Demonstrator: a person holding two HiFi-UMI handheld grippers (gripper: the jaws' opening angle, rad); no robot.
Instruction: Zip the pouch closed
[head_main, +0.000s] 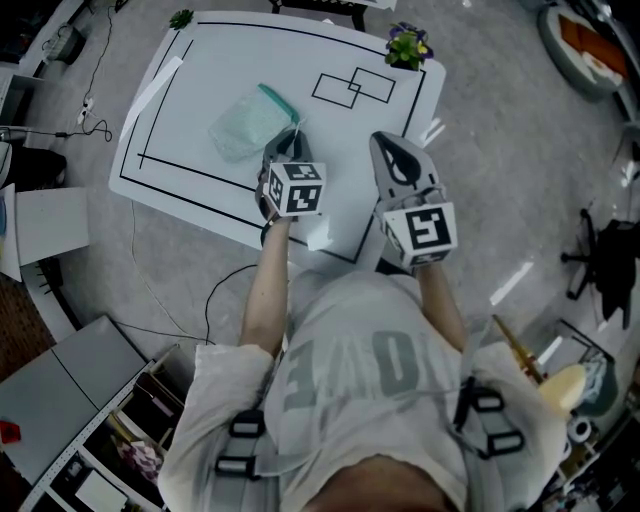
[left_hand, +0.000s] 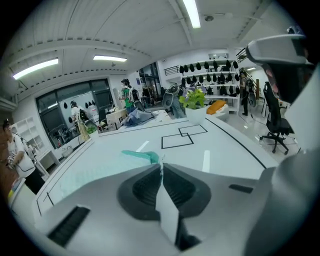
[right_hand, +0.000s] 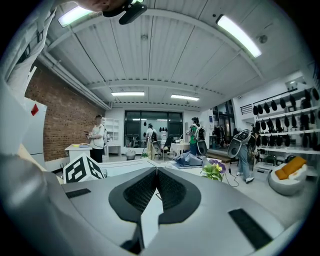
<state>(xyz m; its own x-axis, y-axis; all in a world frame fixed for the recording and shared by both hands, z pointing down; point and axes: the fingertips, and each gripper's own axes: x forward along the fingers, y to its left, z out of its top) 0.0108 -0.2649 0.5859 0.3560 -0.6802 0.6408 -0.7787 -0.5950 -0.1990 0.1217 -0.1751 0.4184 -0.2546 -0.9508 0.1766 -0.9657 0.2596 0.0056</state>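
Head view: the pouch (head_main: 248, 124) lies upper centre on the white counter (head_main: 200, 60), with the left hand-held gripper (head_main: 295, 133) at its teal corner. Left gripper view: jaws clenched on that corner. Right gripper view: the right hand-held gripper (right_hand: 156, 170) is clenched, jaws together.

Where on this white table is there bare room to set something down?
Bare: left of the pouch up to the black border line; around the drawn rectangles, short of the flower pot. Crowded: the near edge, with left gripper and right gripper.

Left tongs (head_main: 296, 131), angled down, pinch the pouch (head_main: 245, 125) at its zip end; right tongs (head_main: 385, 138) shut, empty, nearly level.
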